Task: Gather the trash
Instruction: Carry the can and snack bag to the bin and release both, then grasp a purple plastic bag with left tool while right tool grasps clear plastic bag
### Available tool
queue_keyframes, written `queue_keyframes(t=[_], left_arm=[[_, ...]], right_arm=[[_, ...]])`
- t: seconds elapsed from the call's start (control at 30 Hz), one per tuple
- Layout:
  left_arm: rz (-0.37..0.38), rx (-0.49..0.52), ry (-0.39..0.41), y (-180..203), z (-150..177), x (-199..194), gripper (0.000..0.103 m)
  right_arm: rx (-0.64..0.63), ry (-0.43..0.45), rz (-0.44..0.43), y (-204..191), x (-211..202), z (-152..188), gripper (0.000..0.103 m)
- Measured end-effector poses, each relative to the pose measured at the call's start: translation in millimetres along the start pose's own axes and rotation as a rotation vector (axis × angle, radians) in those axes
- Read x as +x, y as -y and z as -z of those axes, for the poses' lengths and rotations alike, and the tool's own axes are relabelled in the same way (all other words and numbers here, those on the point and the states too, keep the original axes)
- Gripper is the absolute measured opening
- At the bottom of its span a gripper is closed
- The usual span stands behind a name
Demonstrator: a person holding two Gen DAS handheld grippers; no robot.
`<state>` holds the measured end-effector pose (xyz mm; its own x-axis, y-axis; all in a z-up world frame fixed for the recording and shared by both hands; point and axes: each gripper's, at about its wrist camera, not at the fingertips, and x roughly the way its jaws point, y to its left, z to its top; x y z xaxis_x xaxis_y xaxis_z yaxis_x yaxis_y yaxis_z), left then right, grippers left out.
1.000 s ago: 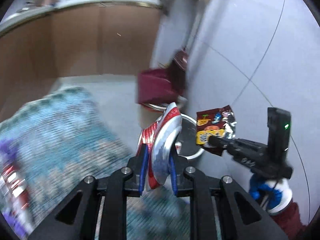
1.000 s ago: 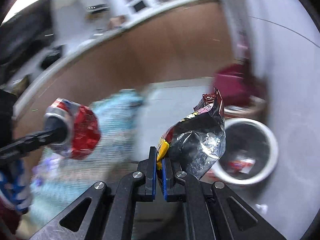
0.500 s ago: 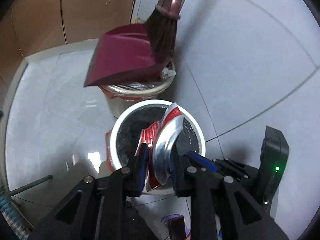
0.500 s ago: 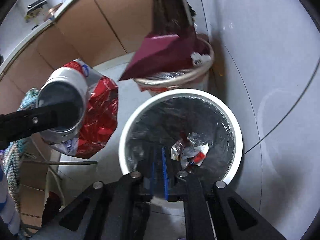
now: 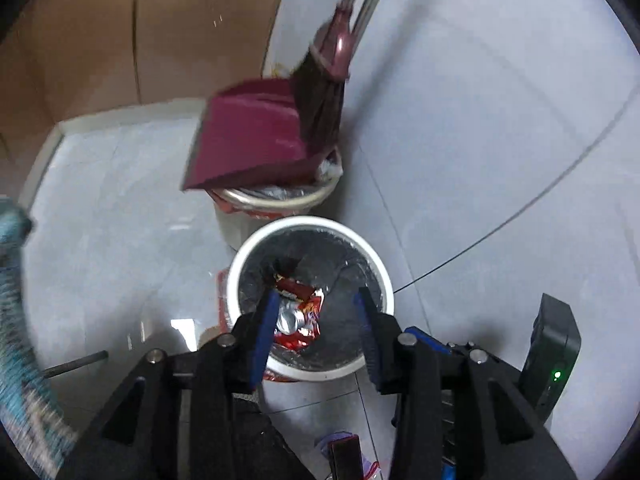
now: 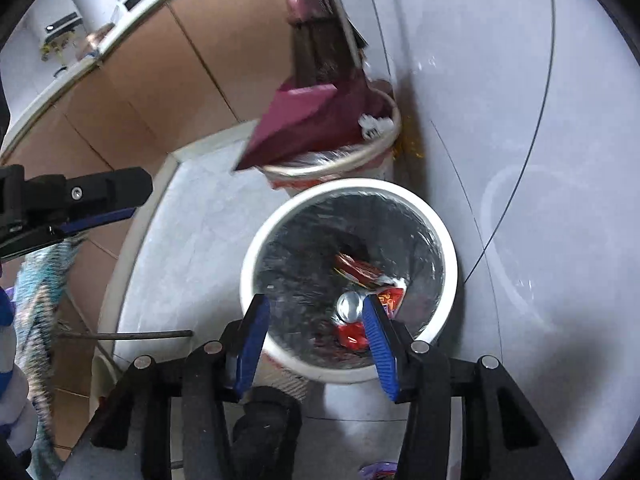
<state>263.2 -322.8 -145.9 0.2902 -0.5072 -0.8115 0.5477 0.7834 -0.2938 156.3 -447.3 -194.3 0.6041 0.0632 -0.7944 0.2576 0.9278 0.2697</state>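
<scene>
Both the left gripper (image 5: 316,312) and the right gripper (image 6: 316,320) hang spread and empty above the white bin (image 6: 448,264), the crushed can (image 6: 349,320) and snack wrapper (image 6: 358,269) lying inside it, so the drop looks finished and the next move likely calls for seeking more trash away from the bin.

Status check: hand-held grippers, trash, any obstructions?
Left hand-held gripper open, empty. Right hand-held gripper open, empty. Crushed can and snack wrapper lie inside white-rimmed bin. Nothing blocking; maroon dustpan sits on the bin behind.

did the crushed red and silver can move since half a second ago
Yes: the crushed red and silver can dropped from the left gripper into the white-rimmed trash bin.
</scene>
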Motion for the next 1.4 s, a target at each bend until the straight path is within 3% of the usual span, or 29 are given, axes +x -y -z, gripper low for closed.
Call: queue_keyframes(t=[0.17,0.33,0.53,0.67,0.9,1.07,1.27,1.4], left_arm=[[-0.042,0.033,0.121,4,29,-85,0.037],[-0.09,0.083,0.191,2,67,-158,0.037],[-0.16,0.073,0.296,-27,125,-246,0.037],[-0.251,0.053,0.339,-60,165,-286,0.038],[-0.41,-0.057,0.368,-140,234,-339,0.038],[-0.537,-0.162,0.346,-206,295,-366,0.038],[-0.624,-0.281,0.32,-264,351,-384,0.038],[-0.627,-0.333,0.291,-290,374,-382,0.038]], right_arm=[[-0.068,0.083,-0.047,-42,-59,8,0.046],[-0.153,0.164,-0.102,-90,-118,21,0.048],[-0.258,0.221,-0.199,-152,-172,38,0.049],[-0.327,0.229,-0.27,-193,-190,48,0.049],[-0.446,0.18,-0.375,-264,-193,69,0.05],[-0.515,0.12,-0.433,-310,-175,87,0.05],[-0.578,0.025,-0.485,-358,-145,105,0.05],[-0.597,-0.056,-0.507,-390,-117,115,0.05]])
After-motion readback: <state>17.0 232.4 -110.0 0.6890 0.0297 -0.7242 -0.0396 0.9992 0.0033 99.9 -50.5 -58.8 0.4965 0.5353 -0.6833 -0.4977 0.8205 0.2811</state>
